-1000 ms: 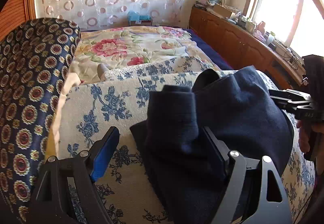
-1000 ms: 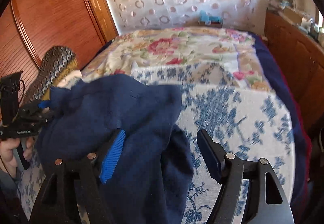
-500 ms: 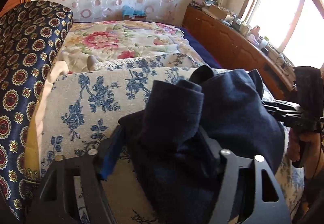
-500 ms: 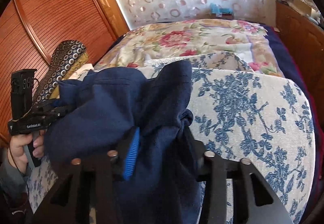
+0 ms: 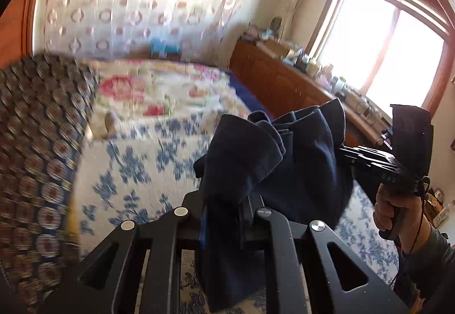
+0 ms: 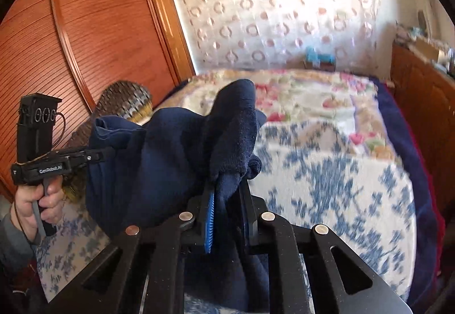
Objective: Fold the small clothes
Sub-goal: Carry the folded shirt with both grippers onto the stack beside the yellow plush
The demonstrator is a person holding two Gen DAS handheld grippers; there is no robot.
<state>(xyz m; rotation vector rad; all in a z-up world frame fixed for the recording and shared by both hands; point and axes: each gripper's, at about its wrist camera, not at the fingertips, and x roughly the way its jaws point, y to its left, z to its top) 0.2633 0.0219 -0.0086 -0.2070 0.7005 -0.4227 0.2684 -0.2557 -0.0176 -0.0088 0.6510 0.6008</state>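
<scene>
A small navy blue garment (image 5: 273, 166) hangs bunched between my two grippers, lifted above the bed. My left gripper (image 5: 224, 217) is shut on one edge of it, and cloth hangs down between the fingers. My right gripper (image 6: 227, 200) is shut on the other edge of the garment (image 6: 159, 160). In the left wrist view the right gripper (image 5: 369, 163) is at the right with the cloth hiding its fingertips. In the right wrist view the left gripper (image 6: 93, 155) is at the left, its tips buried in the cloth.
Under the garment lies a white cover with blue flowers (image 5: 136, 172) over a floral bedspread (image 6: 312, 92). A patterned dark cushion (image 5: 34, 143) is at the left. A wooden cabinet (image 5: 290, 81) with clutter runs under the window. A wooden wardrobe (image 6: 93, 38) stands at the left.
Both grippers have closed on the navy garment and lifted it off the bed. The cloth now hangs bunched between them. Both views have risen.
</scene>
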